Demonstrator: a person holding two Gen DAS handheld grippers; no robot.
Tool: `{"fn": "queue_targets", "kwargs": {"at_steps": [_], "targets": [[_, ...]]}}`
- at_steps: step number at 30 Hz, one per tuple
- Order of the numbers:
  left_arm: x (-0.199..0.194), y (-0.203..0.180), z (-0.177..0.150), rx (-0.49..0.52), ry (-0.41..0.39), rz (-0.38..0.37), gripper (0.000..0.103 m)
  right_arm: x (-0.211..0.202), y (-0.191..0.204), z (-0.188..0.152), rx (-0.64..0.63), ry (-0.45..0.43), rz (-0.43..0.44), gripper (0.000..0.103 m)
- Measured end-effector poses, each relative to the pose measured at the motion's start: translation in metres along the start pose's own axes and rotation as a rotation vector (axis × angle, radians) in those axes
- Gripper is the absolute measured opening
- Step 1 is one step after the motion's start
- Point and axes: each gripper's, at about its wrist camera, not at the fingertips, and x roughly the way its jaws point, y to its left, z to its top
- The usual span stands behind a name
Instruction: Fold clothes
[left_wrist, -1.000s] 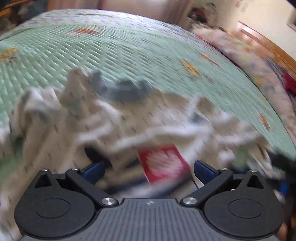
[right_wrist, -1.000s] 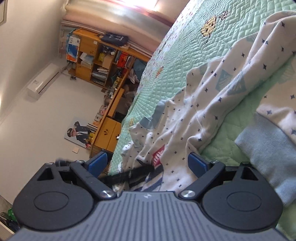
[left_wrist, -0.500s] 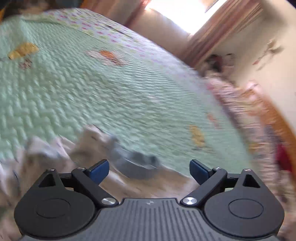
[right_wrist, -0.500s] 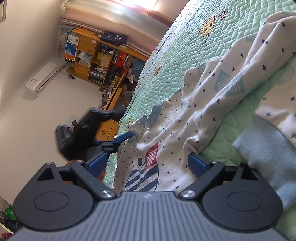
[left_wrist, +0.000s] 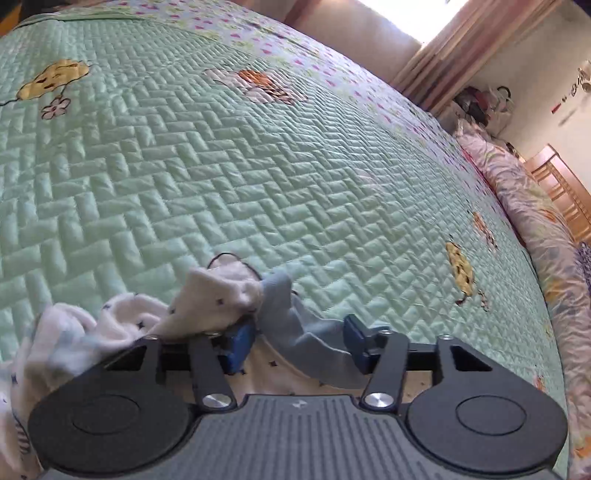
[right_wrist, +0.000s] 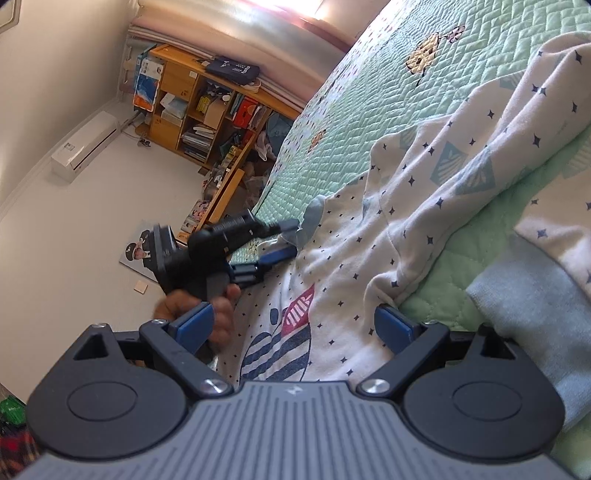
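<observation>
The white star-print top (right_wrist: 424, 206) lies rumpled and unfolded on the green quilted bed (left_wrist: 221, 166), so folding has barely begun. The left hand-held gripper (left_wrist: 295, 341) is closing around the grey-blue collar (left_wrist: 295, 325), pads not yet pressing. The right hand-held gripper (right_wrist: 295, 325) stands apart over the chest print, holding nothing. Every fold remains.

We see a quilt (left_wrist: 229, 177) of soft stitched cloth, its ribbed herringbone faintly shiny. The top (right_wrist: 424, 206) is matt knitted cotton, printed, with a ribbed grey collar (left_wrist: 291, 325). Our left gripper (left_wrist: 299, 341) and right gripper (right_wrist: 293, 326) are matt black plastic with ridged grey housings, bright metal screws and smooth blue pads. The shelf (right_wrist: 184, 92) looks like varnished wood.
</observation>
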Motion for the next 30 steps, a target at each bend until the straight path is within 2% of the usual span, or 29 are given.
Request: {"fn": "queue_targets", "kwargs": {"at_steps": [1,2,3,6,9,11,12,14,16,18,20,22,23,25,26,27,28,30], "targets": [[-0.006,-0.006,-0.004,0.027,-0.001,-0.018,0.080,0.000,0.000,0.000,0.001,0.000,0.001,0.094],[-0.013,-0.012,-0.009,0.048,-0.005,-0.044,0.084,-0.001,-0.001,-0.001,0.002,0.000,0.002,0.094],[-0.018,-0.016,-0.015,0.054,-0.004,-0.076,0.085,-0.001,-0.002,-0.001,0.003,0.001,0.003,0.094],[-0.032,-0.031,-0.044,0.095,0.070,-0.252,0.085,-0.002,-0.002,-0.001,0.001,0.001,0.003,0.094],[-0.030,-0.050,-0.081,0.187,0.188,-0.303,0.085,-0.002,-0.003,-0.001,0.003,0.000,0.006,0.094],[-0.015,-0.047,-0.092,0.179,0.206,-0.290,0.083,-0.003,-0.003,-0.001,0.004,-0.002,-0.002,0.093],[-0.008,-0.040,-0.089,0.147,0.191,-0.300,0.078,-0.003,-0.004,-0.001,0.007,-0.003,-0.009,0.090],[0.004,-0.027,-0.070,0.049,0.156,-0.293,0.066,-0.003,-0.004,0.000,0.010,-0.005,-0.005,0.090],[0.012,-0.020,-0.051,-0.010,0.106,-0.238,0.035,-0.003,-0.005,0.000,0.007,-0.006,-0.004,0.090],[0.020,-0.016,-0.033,-0.058,0.053,-0.174,0.028,-0.003,-0.005,0.000,0.001,-0.005,-0.006,0.090],[0.021,-0.015,-0.018,-0.094,-0.003,-0.131,0.034,-0.003,-0.005,0.000,-0.005,-0.003,-0.007,0.090],[0.004,-0.022,-0.017,-0.097,-0.057,-0.160,0.069,-0.004,-0.006,0.001,-0.003,-0.002,-0.003,0.090],[-0.005,-0.024,-0.021,-0.100,-0.060,-0.196,0.074,-0.004,-0.006,0.000,-0.001,-0.002,-0.002,0.090],[-0.019,-0.029,-0.031,-0.111,-0.040,-0.274,0.082,-0.004,-0.006,0.000,-0.005,0.002,-0.005,0.090],[-0.024,-0.031,-0.038,-0.110,-0.019,-0.290,0.087,-0.004,-0.006,0.000,-0.007,0.004,-0.007,0.090],[-0.027,-0.033,-0.047,-0.103,0.013,-0.287,0.097,-0.004,-0.005,0.000,-0.010,0.005,-0.009,0.090],[-0.027,-0.034,-0.055,-0.093,0.046,-0.276,0.100,-0.005,-0.005,-0.001,-0.014,0.006,-0.012,0.090],[-0.011,-0.036,-0.070,-0.060,0.134,-0.257,0.100,-0.005,-0.005,-0.003,-0.023,0.006,-0.019,0.090]]}}
